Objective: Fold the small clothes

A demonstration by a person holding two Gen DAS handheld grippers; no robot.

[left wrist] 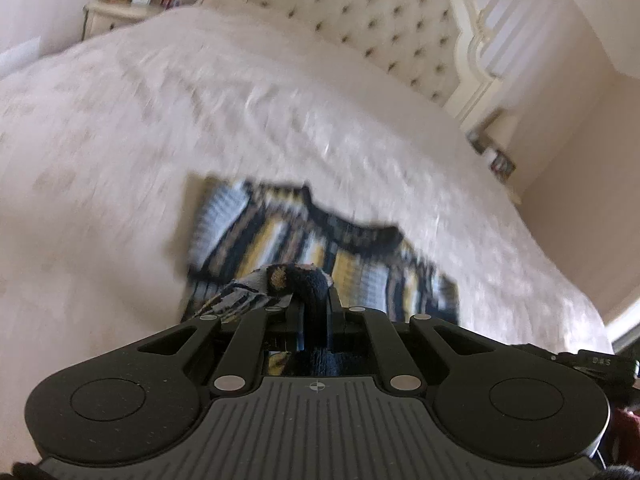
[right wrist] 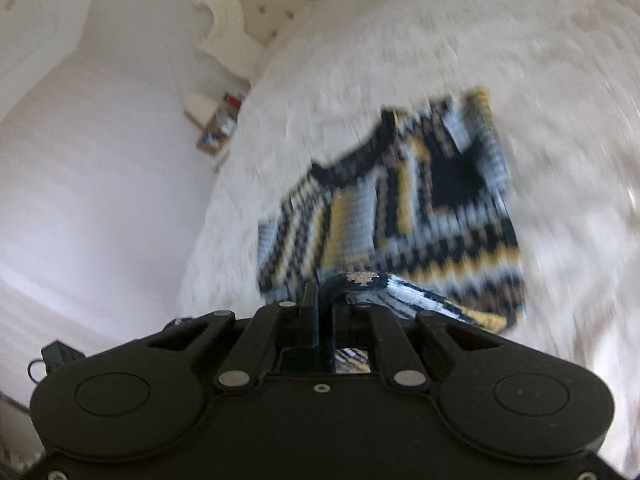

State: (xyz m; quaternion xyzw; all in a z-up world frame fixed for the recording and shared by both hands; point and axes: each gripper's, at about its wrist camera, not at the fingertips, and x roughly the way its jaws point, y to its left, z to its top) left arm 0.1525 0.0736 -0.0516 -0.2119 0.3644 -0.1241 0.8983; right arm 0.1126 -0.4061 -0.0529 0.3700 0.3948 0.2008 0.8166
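Knit wool is pinched in both your tools: your left gripper (left wrist: 314,308) has its jaws closed tight on a dark ribbed edge of the sweater (left wrist: 320,252), the fabric bunching up over the fingertips, and a striped fold trails off to the left of the jaws. Your right gripper (right wrist: 322,312) is clamped the same way, a navy hem squeezed between its narrow jaws with a blue, white and yellow strip running off to the right. Beyond the tips, the rest of the sweater (right wrist: 400,208) lies spread on the bed (left wrist: 160,120), a zigzag pattern of navy, yellow, pale blue and tan, its dark neckline on the far side from you, toward the headboard. The picture is smeared, so finer detail of the knit is hard to read. Pale, textured bedspread surrounds the garment on all sides. Further out, the tufted headboard (left wrist: 380,12) stands at the top of the bed, cream with dark buttons. A nightstand (left wrist: 120,12) with frames and small items sits beside it in the left view, and another small stand (right wrist: 216,124) shows by the bed's edge in the right view, against a plain pale wall.
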